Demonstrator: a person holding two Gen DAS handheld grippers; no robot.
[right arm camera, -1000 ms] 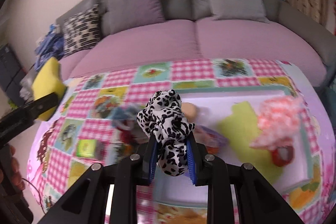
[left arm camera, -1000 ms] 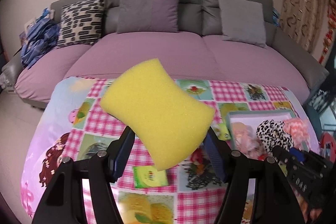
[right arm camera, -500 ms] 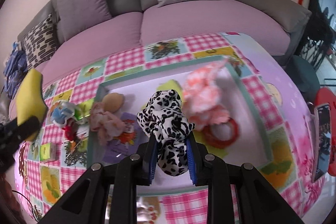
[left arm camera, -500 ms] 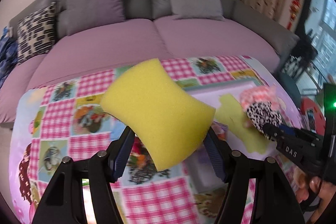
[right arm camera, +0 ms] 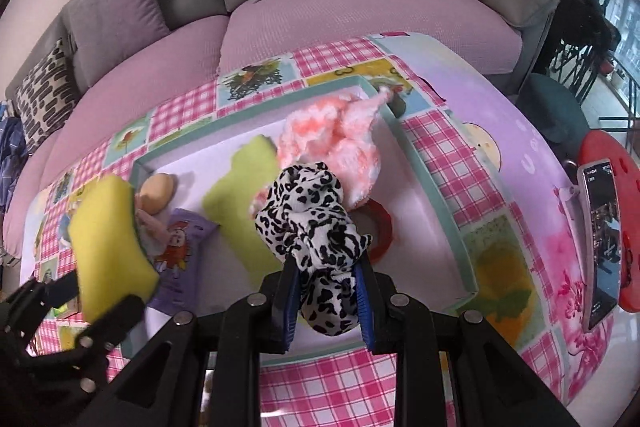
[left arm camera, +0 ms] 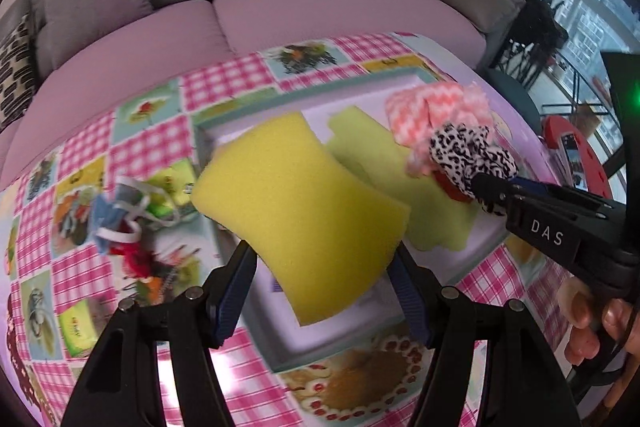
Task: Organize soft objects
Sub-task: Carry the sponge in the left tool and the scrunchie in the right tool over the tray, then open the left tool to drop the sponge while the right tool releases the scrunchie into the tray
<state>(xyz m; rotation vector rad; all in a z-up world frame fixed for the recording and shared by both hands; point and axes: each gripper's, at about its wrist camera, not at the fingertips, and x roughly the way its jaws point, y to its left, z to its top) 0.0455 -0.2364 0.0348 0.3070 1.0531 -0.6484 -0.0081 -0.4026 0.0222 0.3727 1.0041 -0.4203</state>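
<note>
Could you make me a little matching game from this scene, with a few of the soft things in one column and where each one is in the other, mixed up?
Things:
1. yellow sponge
2. leopard-print scrunchie
3. pink and white cloth
4. blue face mask

Places:
A. lying in the tray
B. on the tablecloth, outside the tray
C. clamped in the left gripper
D. clamped in the right gripper

Pairs: 1-C, 2-D, 3-A, 4-B

both grippers pointed steeply down; left gripper (left arm camera: pixel 320 263) clamped wide, right gripper (right arm camera: pixel 326 287) clamped narrow, fingers (left arm camera: pixel 584 323) wrapping its handle.
</note>
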